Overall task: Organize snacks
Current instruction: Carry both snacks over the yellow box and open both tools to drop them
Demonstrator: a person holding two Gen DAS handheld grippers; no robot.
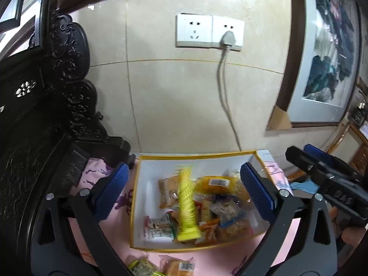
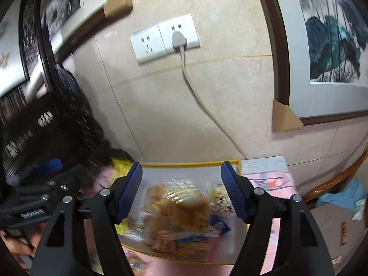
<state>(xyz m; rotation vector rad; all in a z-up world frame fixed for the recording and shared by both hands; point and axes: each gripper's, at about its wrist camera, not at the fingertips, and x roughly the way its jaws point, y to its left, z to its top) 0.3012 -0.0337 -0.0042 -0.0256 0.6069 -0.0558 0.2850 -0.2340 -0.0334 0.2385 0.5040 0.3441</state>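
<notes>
left wrist view: I see one white box [image 1: 232, 161] with a yellow rim sitting on the pink cloth [image 1: 214, 258], close to the wall.
box contents: one long yellow pack [image 1: 187, 203], blurred and upright-ish above the heap, plus a pile of small snack packets [image 1: 214, 209] I can't count cleanly.
outside the box: two packets on the cloth at the bottom edge, a green one [image 1: 140, 268] and an orange one [image 1: 178, 267].
left gripper [image 1: 184, 196]: my tongs are spread wide, pads touching nothing, box showing between them.
sockets: two wall plates [image 1: 210, 32], one grey plug in the right one.
right wrist view: same box [image 2: 191, 164], very blurred; one clear bag of golden buns [image 2: 181, 209] over the heap.
right gripper [image 2: 181, 193]: jaws apart, pads clear of the bag, gripping nothing.
off to the side: one blue cloth [image 2: 342, 194] on a wooden chair.
</notes>
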